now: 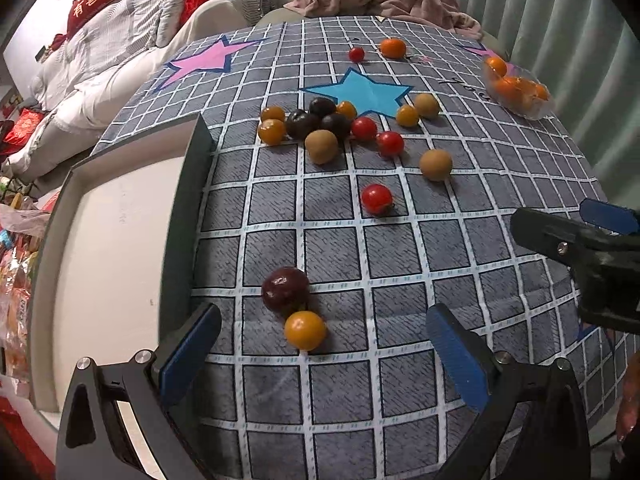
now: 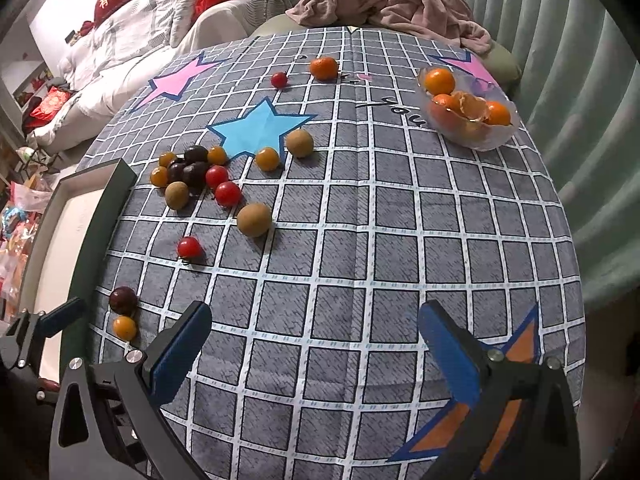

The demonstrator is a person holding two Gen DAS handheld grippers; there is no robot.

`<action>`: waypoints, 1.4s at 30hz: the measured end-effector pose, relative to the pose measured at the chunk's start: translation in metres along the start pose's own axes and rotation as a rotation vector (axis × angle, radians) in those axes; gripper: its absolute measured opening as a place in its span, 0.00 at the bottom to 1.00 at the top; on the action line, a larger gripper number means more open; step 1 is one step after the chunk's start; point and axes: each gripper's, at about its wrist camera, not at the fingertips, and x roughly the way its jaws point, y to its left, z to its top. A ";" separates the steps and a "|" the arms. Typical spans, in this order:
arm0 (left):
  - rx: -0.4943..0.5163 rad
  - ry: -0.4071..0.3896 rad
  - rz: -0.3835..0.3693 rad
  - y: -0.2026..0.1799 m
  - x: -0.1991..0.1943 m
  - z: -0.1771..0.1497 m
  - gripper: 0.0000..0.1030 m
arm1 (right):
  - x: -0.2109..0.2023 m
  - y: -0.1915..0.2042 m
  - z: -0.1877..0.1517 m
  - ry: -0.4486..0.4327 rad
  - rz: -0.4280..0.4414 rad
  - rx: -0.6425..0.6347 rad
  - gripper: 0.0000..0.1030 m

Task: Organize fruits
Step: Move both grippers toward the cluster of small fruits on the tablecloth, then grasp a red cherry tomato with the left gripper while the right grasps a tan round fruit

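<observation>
Small fruits lie scattered on the checked tablecloth [image 1: 400,264]. My left gripper [image 1: 324,352] is open and empty, its jaws either side of a yellow tomato [image 1: 305,330] with a dark plum [image 1: 285,290] just behind it. A red tomato [image 1: 376,199] lies farther on, and a cluster of dark, yellow, brown and red fruits [image 1: 320,124] beyond. My right gripper [image 2: 316,352] is open and empty over bare cloth; it shows at the right edge of the left wrist view [image 1: 576,236]. The same plum [image 2: 123,300] and yellow tomato [image 2: 125,328] lie to its left.
A dark-rimmed tray [image 1: 188,184] with a white floor sits at the table's left edge. A clear bowl of oranges [image 2: 468,116] stands at the far right. A loose orange [image 2: 324,68] and a small red tomato [image 2: 279,79] lie at the far side. A bed and a pink blanket lie beyond.
</observation>
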 end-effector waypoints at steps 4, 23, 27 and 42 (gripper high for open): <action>-0.011 0.009 0.000 0.006 0.011 -0.002 1.00 | 0.006 0.001 0.001 0.006 0.003 -0.001 1.00; -0.021 0.010 0.004 0.013 0.039 0.025 1.00 | 0.039 0.010 0.016 0.024 0.009 -0.038 1.00; 0.002 0.009 0.013 0.005 0.041 0.031 1.00 | 0.045 0.010 0.021 0.025 0.029 -0.029 1.00; 0.037 -0.035 0.032 -0.002 0.035 0.039 1.00 | 0.062 0.032 0.037 -0.003 0.072 -0.094 0.91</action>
